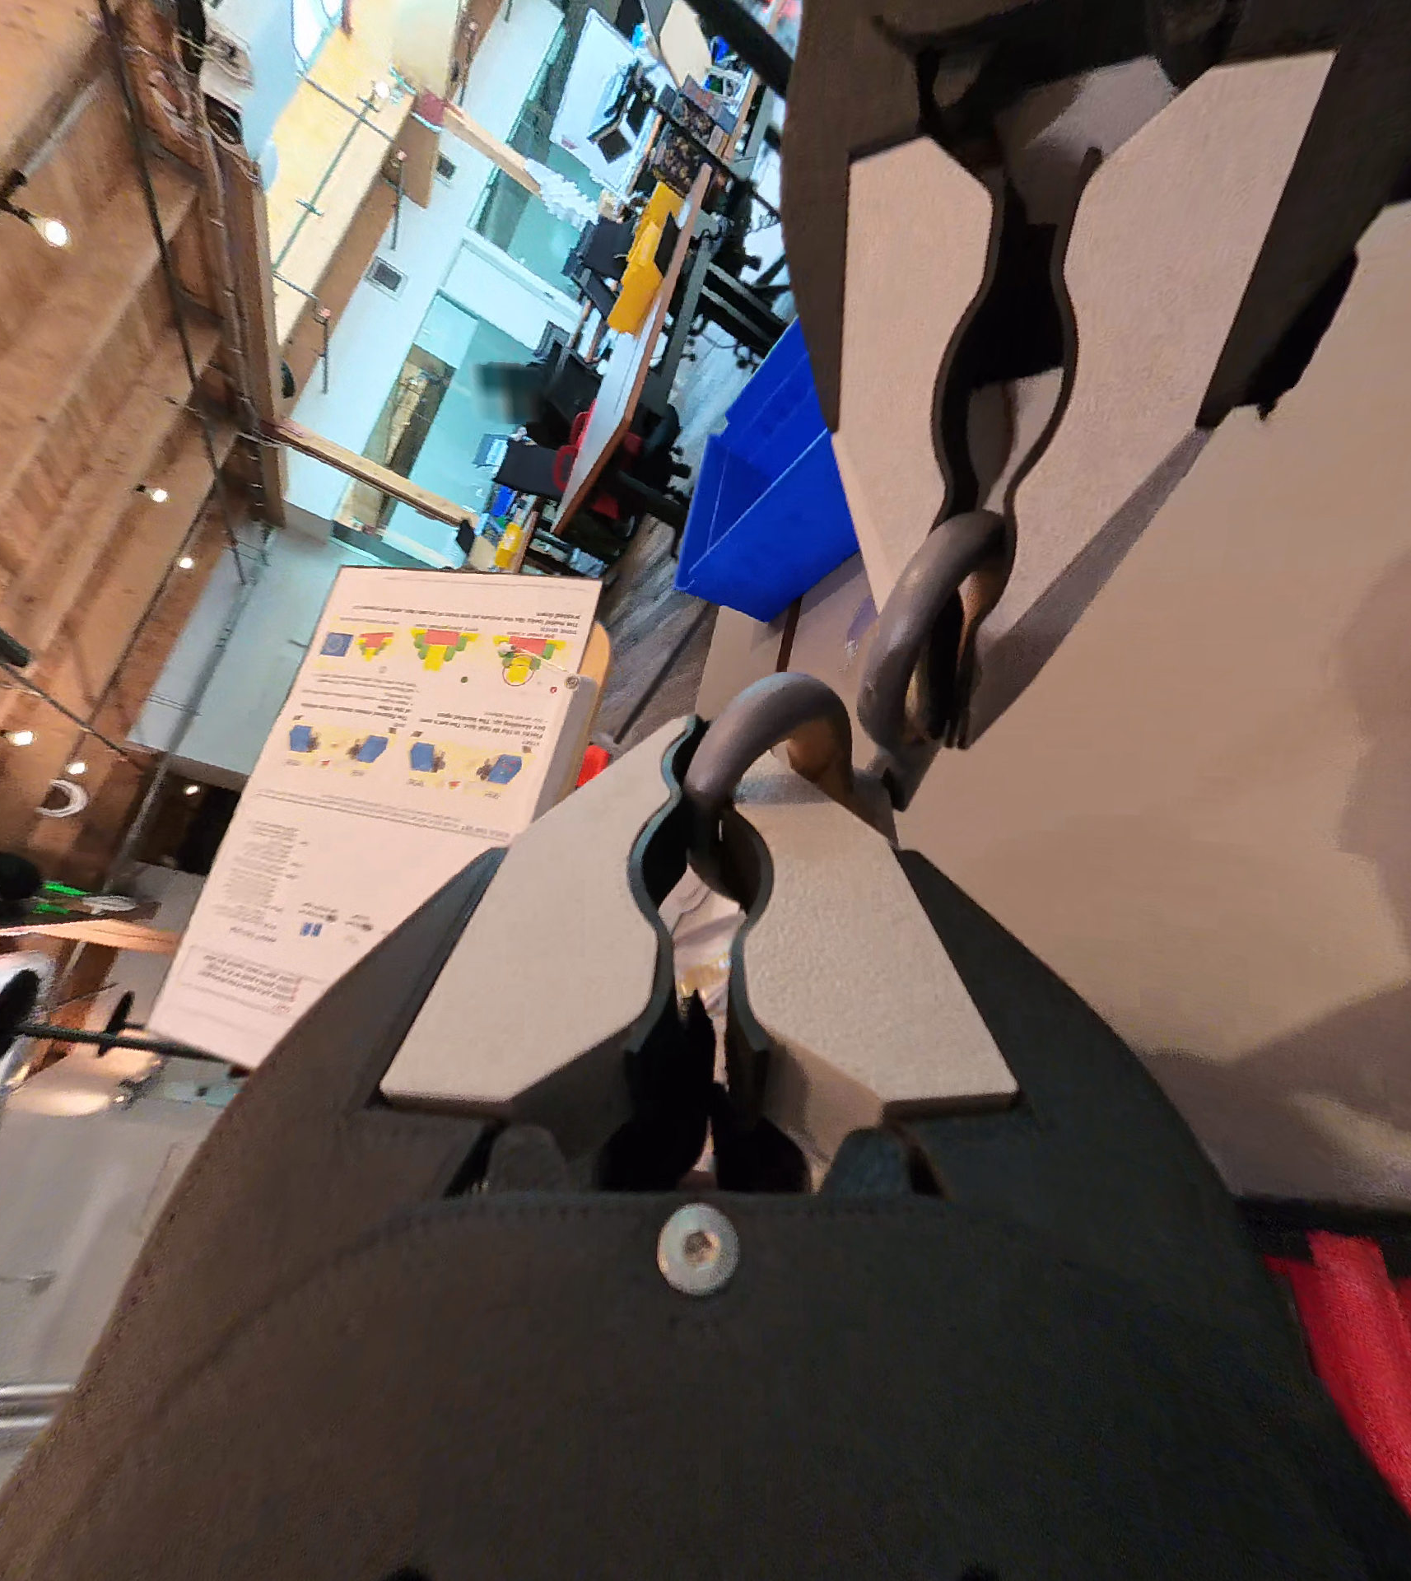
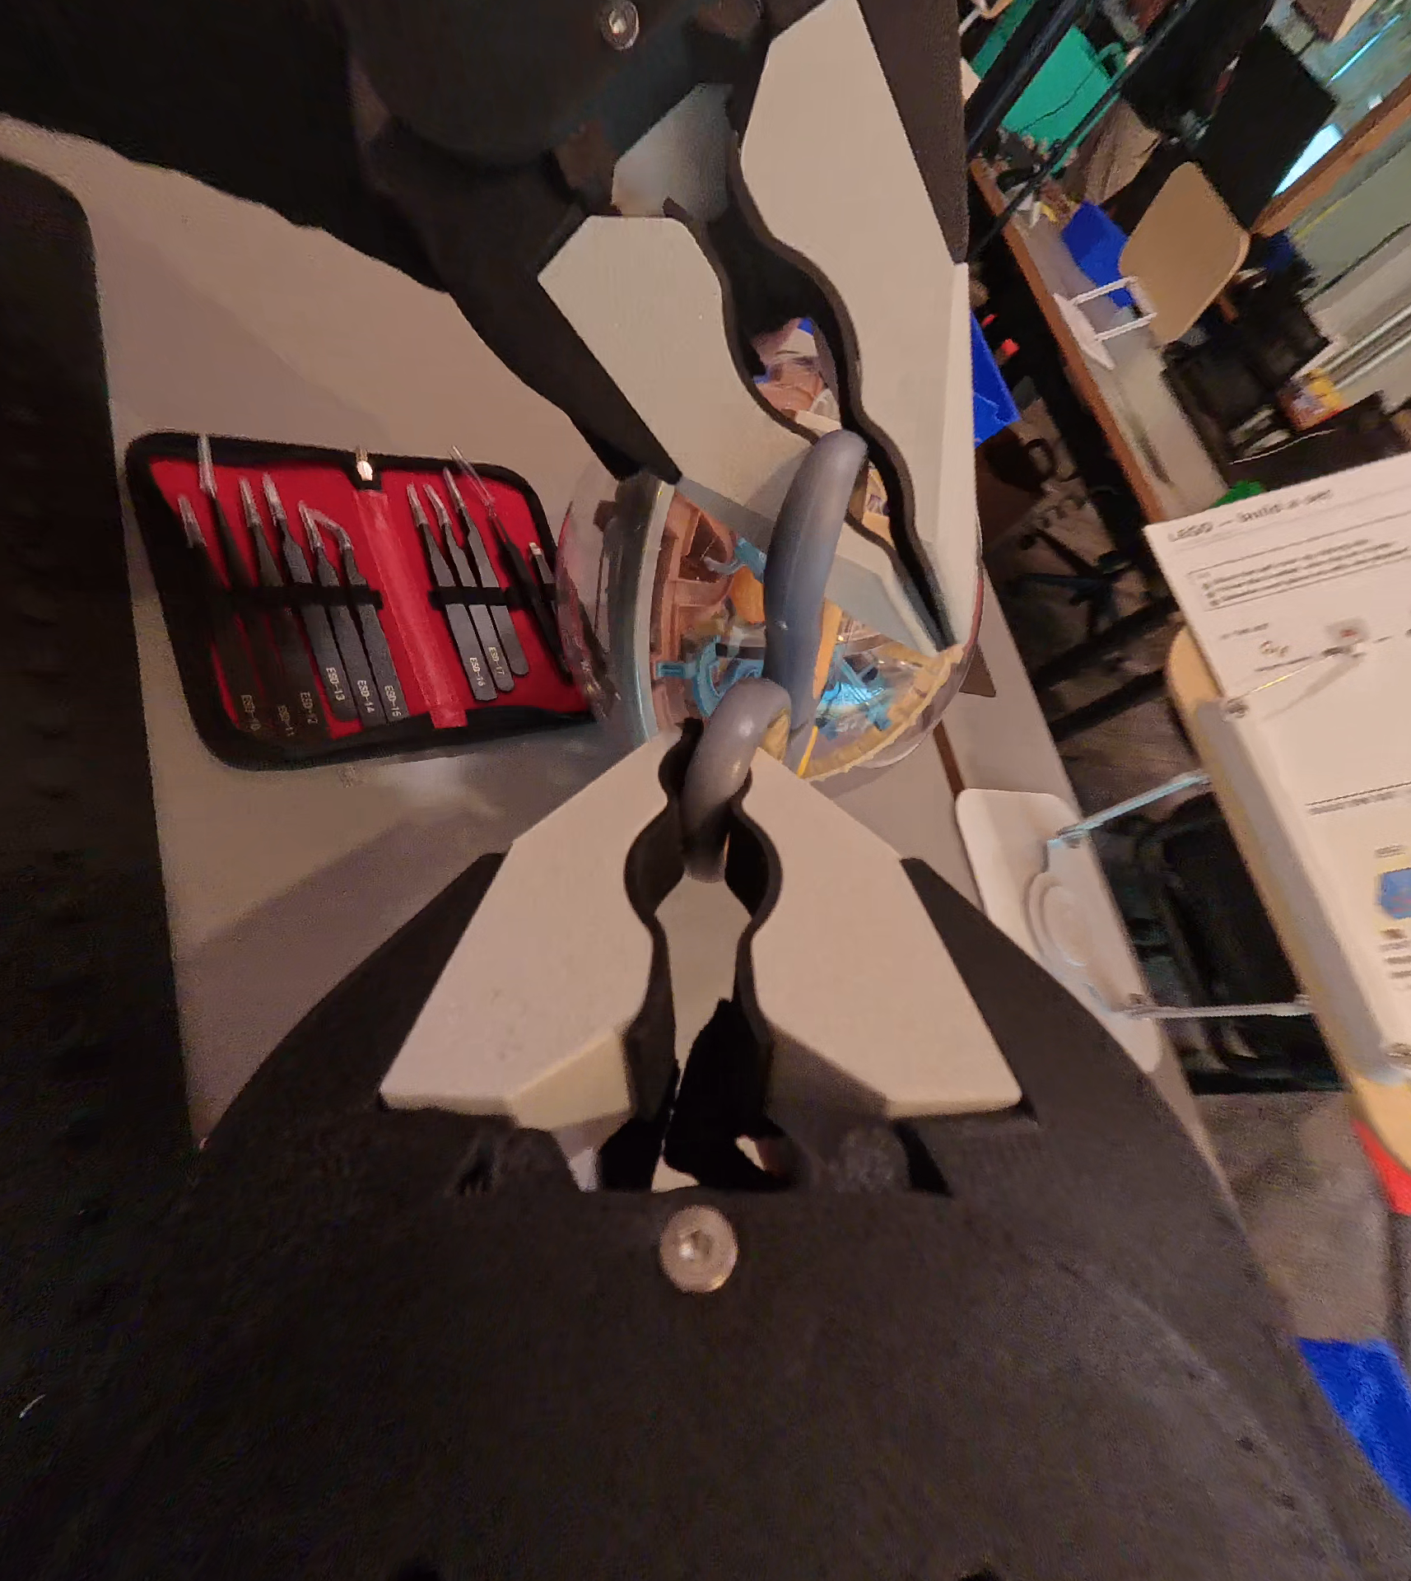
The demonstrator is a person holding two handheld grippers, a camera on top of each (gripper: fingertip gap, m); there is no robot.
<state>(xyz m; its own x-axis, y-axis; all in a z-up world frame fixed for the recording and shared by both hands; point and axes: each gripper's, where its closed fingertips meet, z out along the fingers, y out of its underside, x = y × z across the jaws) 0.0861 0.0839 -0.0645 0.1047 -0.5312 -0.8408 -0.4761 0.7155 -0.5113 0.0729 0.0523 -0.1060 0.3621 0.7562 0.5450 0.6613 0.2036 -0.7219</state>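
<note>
Clenched at the tips, the left gripper [image 1: 706, 808] pinches one grey ring handle [image 1: 779, 710] in the left wrist view, the right gripper [image 1: 971, 526] gripping a second grey ring handle [image 1: 912, 633] opposite over the white table [image 1: 1198, 813], blue bins [image 1: 770, 505] and an instruction sheet [image 1: 394, 770] beyond. From the right wrist view, the right gripper [image 2: 706, 800] is clamped on its ring [image 2: 728, 770] while the left gripper [image 2: 865, 479] grips the other ring [image 2: 805, 565] on a clear maze ball [image 2: 770, 633], just beside an open red tweezer case [image 2: 360, 599].

Printed writing stands on these things; none of it is repeated here. The black tweezers [image 2: 360, 599] in the red-lined case [image 2: 394, 590] each bear a small white marking near the handle end. The white instruction sheet [image 1: 394, 796] on its stand carries lines of text with coloured pictures, mostly too blurred to make out in either view.
</note>
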